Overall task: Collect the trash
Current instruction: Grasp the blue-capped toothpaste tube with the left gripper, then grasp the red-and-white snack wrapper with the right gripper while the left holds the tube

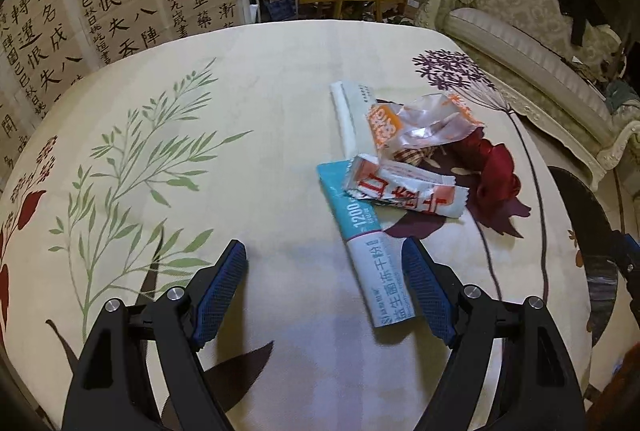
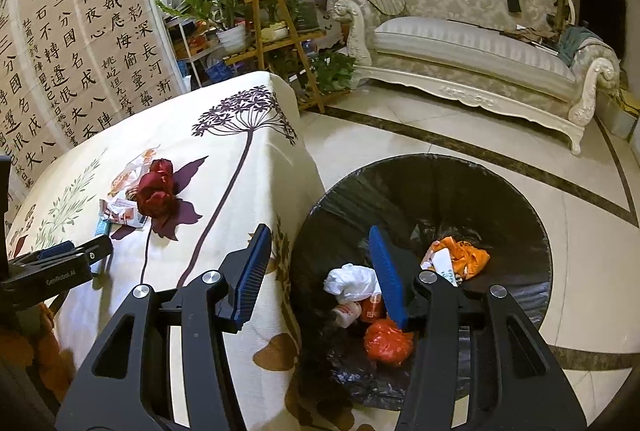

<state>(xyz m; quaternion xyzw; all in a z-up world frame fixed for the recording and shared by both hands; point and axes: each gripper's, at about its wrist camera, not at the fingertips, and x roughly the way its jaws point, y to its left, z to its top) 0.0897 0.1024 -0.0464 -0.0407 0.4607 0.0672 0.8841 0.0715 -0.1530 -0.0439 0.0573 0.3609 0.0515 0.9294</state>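
A home living room: ornate sofa, potted plants, calligraphy screen.

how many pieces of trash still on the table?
At least 5, clustered: long teal-white sachet nearest the left tool; red-white wrapper across it; orange wrapper; white sachet behind; red crumpled wrapper to the right. More may hide underneath.

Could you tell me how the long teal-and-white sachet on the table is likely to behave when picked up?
The teal-and-white sachet looks thin and flat, so probably light and floppy, sagging from one end. Its glossy film may slip. The red-and-white wrapper lies across its far end and could drag along.
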